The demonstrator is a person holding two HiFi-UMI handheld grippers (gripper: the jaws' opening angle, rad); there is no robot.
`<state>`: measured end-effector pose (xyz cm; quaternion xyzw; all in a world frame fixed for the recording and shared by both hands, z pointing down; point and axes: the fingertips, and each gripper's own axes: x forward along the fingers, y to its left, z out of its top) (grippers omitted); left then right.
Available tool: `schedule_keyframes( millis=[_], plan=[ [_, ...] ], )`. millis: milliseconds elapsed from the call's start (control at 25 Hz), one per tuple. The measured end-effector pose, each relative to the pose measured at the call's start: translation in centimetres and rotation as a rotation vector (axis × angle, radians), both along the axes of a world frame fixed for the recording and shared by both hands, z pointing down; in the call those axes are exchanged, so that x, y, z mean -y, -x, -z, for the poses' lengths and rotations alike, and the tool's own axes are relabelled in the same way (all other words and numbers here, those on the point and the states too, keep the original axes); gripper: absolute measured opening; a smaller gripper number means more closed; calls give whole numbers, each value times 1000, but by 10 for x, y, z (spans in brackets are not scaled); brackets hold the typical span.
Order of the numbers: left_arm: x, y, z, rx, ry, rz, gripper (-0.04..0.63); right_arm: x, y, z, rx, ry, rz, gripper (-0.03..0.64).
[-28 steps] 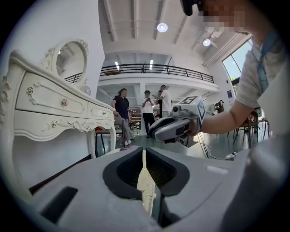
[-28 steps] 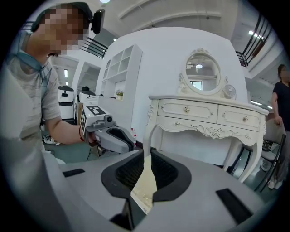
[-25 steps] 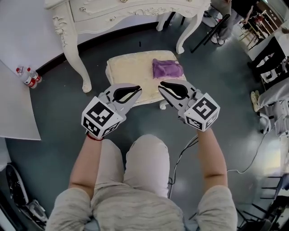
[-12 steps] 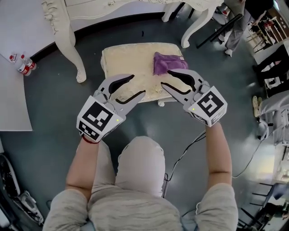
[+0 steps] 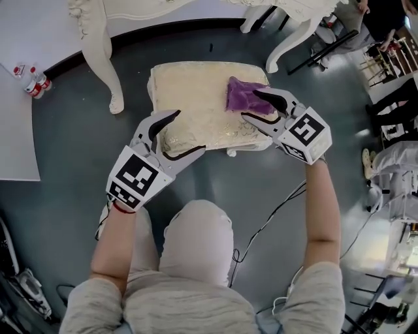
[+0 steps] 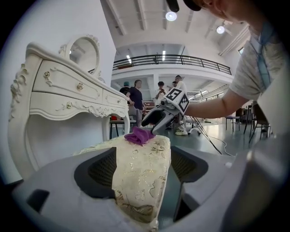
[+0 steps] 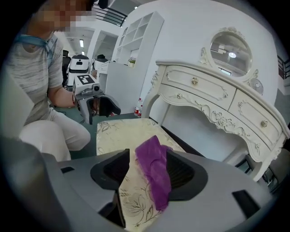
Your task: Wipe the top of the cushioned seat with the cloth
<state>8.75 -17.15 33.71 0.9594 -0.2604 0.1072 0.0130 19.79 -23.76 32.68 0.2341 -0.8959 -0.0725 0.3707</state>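
The cream cushioned seat [image 5: 192, 98] stands on the floor in front of me, with a crumpled purple cloth [image 5: 241, 93] on its right part. My right gripper [image 5: 264, 106] is at the cloth's near-right edge. Its jaws are opening, and the cloth [image 7: 154, 170] lies between them over the seat's edge [image 7: 115, 131]. My left gripper [image 5: 175, 134] is at the seat's near-left corner. Its jaws are also opening, and the cushion's corner [image 6: 140, 176] sits between them without being gripped. In the left gripper view the cloth [image 6: 139, 136] and the right gripper [image 6: 157, 118] lie beyond.
A white carved dressing table [image 5: 137, 8] stands just behind the seat, its legs [image 5: 104, 59] at either side. Two bottles [image 5: 32, 77] stand at the far left by a white panel [image 5: 16, 137]. A cable [image 5: 274, 209] runs over the floor on the right. Chairs and people are at the far right.
Both grippers moved forward from above my knees to the seat, and both went from shut to open. The right one now straddles the cloth, the left one the seat's corner.
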Motion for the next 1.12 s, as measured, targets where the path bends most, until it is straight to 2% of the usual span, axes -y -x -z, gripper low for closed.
schedule_keyframes(
  millis=[200, 640, 880, 1120],
  plan=[
    [3, 12, -5, -6, 6, 33, 443, 15, -8, -16, -49, 35, -6, 225],
    [6, 24, -26, 5, 32, 77, 502, 33, -7, -34, -95, 133, 12, 251],
    [6, 26, -49, 35, 70, 81, 514, 42, -9, -41, -56, 205, -8, 250],
    [11, 28, -54, 54, 52, 117, 515, 42, -7, -43, -64, 224, -29, 250]
  ],
)
